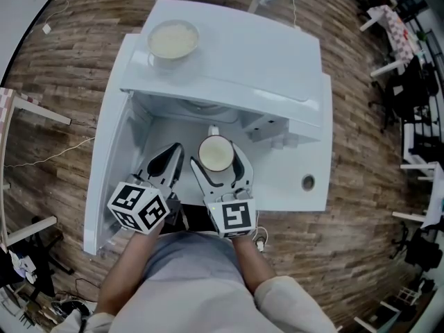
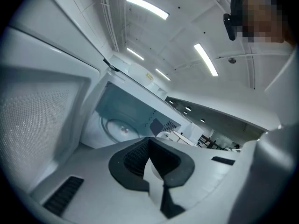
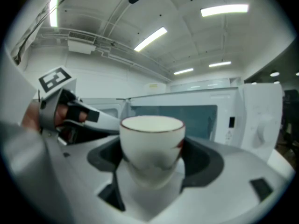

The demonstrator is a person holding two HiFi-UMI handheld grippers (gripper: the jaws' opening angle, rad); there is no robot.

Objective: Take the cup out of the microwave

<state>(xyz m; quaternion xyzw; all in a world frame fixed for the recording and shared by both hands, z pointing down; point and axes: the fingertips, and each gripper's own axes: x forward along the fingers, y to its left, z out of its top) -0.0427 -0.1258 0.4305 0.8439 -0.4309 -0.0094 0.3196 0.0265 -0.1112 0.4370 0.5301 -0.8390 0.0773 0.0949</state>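
Cup (image 1: 216, 153) sits upright at the middle of the head view, clamped between the two jaws of the right gripper (image 1: 218, 159), whose dark pads press on its left and right sides. In the right gripper view the cup fills the centre of the frame. It is white with a thin dark red rim and a small red mark on its right side, and nothing can be seen inside it. It is in front of the open cavity of the white microwave (image 1: 229, 54), outside it and just below the appliance's top edge in the head view. The microwave door (image 1: 104, 158) stands swung open along the left of that frame. A pale bowl (image 1: 173, 40) rests on the microwave's top, toward the upper left.

The left gripper (image 1: 173, 155) lies just beside the right one, to the left of the cup and apart from it. Its own view shows its jaws closed together with nothing between them. That view points into the cavity, where the round glass turntable (image 2: 119, 127) lies bare at centre left.

Both of the person's forearms enter from the bottom of the head view, and wood-plank floor (image 1: 55, 68) surrounds the microwave
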